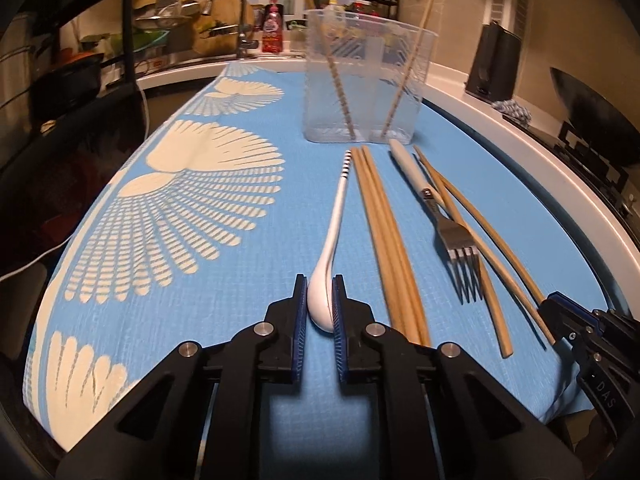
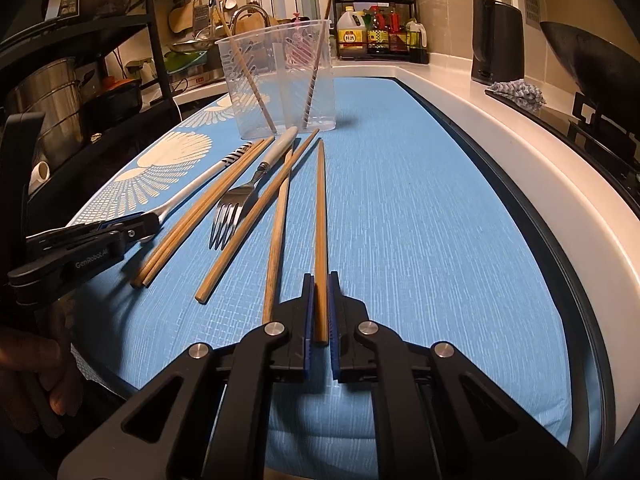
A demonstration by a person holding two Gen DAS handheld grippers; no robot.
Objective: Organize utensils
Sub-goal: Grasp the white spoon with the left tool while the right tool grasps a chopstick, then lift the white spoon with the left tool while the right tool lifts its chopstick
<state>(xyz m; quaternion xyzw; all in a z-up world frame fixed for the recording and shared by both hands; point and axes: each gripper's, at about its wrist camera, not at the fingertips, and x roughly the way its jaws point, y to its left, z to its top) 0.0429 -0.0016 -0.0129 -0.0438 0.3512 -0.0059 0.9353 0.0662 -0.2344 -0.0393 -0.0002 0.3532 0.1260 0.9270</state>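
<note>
On the blue patterned mat point(image 1: 248, 312) lie a white spoon point(image 1: 338, 208), a bundle of wooden chopsticks point(image 1: 384, 232), a fork point(image 1: 456, 240) and more loose chopsticks. My left gripper point(image 1: 320, 284) is shut on the spoon's bowl, whose striped handle points away. In the right wrist view my right gripper point(image 2: 320, 280) is shut on the near end of one chopstick point(image 2: 320, 208) lying on the mat. The left gripper point(image 2: 140, 224) shows there at the left, by the spoon point(image 2: 192, 192) and the fork point(image 2: 236, 204). A clear plastic holder point(image 2: 280, 80) with two chopsticks stands at the mat's far end.
A black kettle point(image 2: 496, 40), a crumpled cloth point(image 2: 520, 94) and a wok point(image 2: 592, 60) line the white counter at right. A bottle rack point(image 2: 376, 20) and faucet point(image 1: 236, 12) stand behind the holder. A dark shelf with pots point(image 2: 100, 60) rises at left. A hand point(image 2: 40, 380) is at the lower left.
</note>
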